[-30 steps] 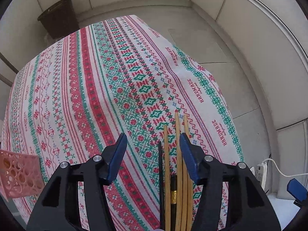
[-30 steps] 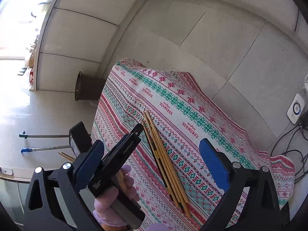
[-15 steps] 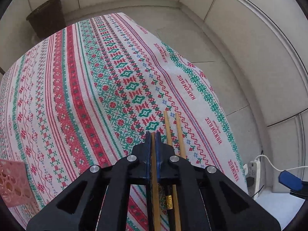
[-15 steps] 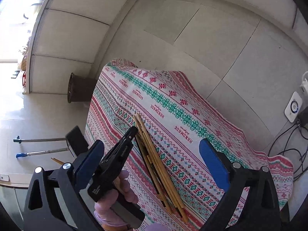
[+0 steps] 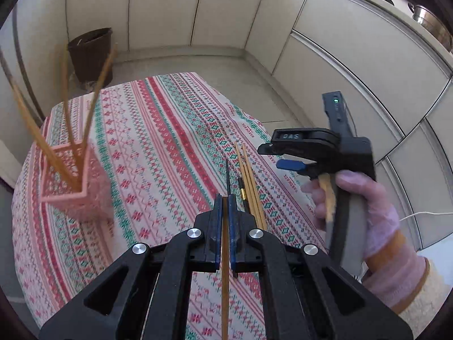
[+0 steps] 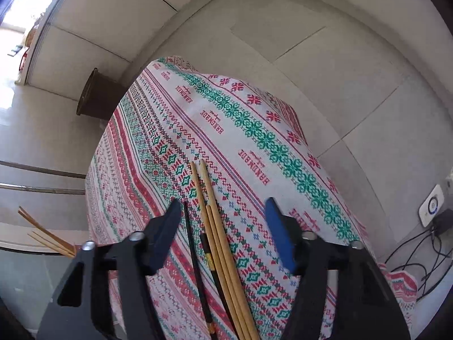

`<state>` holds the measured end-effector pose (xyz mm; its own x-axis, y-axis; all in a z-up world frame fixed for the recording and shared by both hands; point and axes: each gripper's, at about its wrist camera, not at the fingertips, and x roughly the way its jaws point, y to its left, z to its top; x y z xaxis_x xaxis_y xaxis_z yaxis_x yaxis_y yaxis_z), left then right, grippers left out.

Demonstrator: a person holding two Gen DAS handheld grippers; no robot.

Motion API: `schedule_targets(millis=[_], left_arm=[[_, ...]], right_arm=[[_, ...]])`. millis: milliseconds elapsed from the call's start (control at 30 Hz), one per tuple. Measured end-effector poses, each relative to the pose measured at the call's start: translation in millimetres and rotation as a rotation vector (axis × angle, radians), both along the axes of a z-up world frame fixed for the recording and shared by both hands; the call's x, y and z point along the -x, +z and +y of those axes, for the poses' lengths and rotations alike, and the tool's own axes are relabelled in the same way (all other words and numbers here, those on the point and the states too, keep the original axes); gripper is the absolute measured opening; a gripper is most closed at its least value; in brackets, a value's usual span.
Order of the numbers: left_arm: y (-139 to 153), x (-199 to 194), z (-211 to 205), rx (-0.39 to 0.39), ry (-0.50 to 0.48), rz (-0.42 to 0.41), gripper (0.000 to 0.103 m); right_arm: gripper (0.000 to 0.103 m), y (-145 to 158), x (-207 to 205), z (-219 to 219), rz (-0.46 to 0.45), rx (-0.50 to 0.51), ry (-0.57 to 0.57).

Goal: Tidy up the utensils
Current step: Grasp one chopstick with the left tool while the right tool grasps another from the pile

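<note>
The left gripper (image 5: 225,221) has its blue pads pressed together on a single wooden chopstick (image 5: 225,269), which runs straight back between the jaws toward the camera. The gripper points steeply down over the table.

The right gripper (image 6: 223,235) points down at the chopsticks left on the table (image 6: 218,232). Its jaws have just been closing and stand partly spread on either side of the bundle, the pads not pressing on anything. In the left wrist view it appears at the right, held by a gloved hand (image 5: 368,206) with a pale cuffed sleeve (image 5: 424,297) behind it. The hand wraps the black handle, fingers on the trigger.

The loose chopsticks are three light wooden ones lying side by side, with two dark ones just to their left, one bearing a gold band. All lie lengthwise near the right edge of the table.

A pink lattice holder (image 5: 73,181) stands well apart at the left side of the table, with several wooden chopsticks upright and leaning in it.

The table is covered by a patterned cloth (image 5: 158,147) in red, green and white stripes, printed with "HANDMADE" along one edge. Beyond it lie a pale tiled floor and cream cabinet fronts. A dark bin (image 5: 90,53) stands at the far left, and cables and a white plug (image 6: 431,205) sit on the floor at the right.
</note>
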<state>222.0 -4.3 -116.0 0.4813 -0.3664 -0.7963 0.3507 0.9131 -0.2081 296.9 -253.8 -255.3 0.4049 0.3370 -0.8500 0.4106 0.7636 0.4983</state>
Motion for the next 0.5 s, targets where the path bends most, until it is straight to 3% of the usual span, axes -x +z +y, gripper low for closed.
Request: schedule_targets(millis=[100,400,500], left_arm=[[12,16,12,0.009,-0.013,-0.041,0.003],[28,28,42,0.025,-0.01,-0.118,0.003],[29,27,47,0.038,-0.001,-0.115,0.003]], right_arm=[[0.03,-7,-12,12,0.008,0.053,0.038],[0.026,-15,-34,32,0.021,0.195,0.089],[0.022,-14,-36,51,0.01,0.324,0.138]])
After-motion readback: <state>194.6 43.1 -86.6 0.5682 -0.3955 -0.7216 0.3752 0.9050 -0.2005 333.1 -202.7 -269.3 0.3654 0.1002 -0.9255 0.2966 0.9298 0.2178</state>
